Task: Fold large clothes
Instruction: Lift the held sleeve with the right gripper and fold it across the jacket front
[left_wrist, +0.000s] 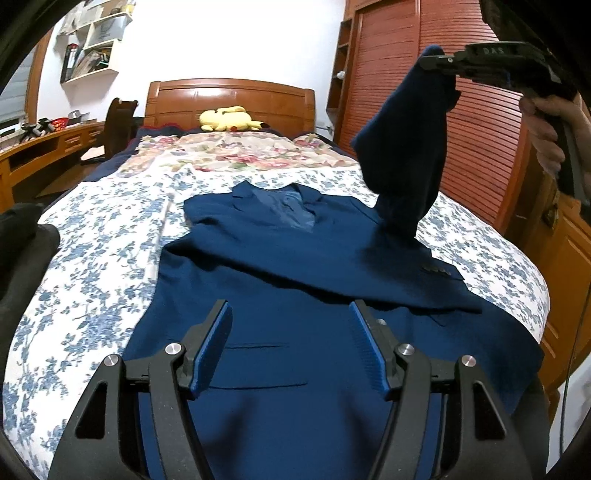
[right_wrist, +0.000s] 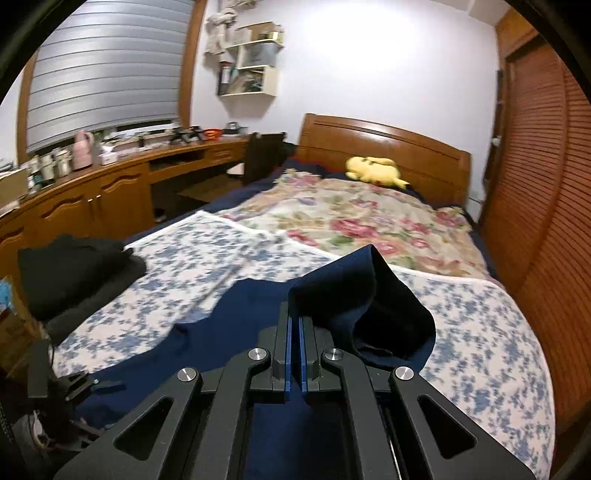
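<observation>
A navy blue suit jacket (left_wrist: 280, 258) lies flat on the bed, collar toward the headboard, one sleeve folded across its front with cuff buttons (left_wrist: 437, 270) showing. My left gripper (left_wrist: 291, 314) is open and empty, hovering over the jacket's lower front near a pocket slit (left_wrist: 256, 347). My right gripper (right_wrist: 294, 314) is shut on the jacket's other sleeve (right_wrist: 354, 291) and holds it lifted high above the bed; in the left wrist view this gripper (left_wrist: 439, 61) is at the upper right with the sleeve (left_wrist: 406, 147) hanging from it.
The bed has a blue-flowered sheet (left_wrist: 96, 240) and a rose-patterned quilt (right_wrist: 351, 221) nearer the wooden headboard (left_wrist: 229, 96). A yellow plush toy (left_wrist: 229, 119) lies by the headboard. A black garment pile (right_wrist: 74, 273) sits at the bed's left edge. A wooden slatted wardrobe (left_wrist: 472, 122) stands right, a desk (right_wrist: 110, 184) left.
</observation>
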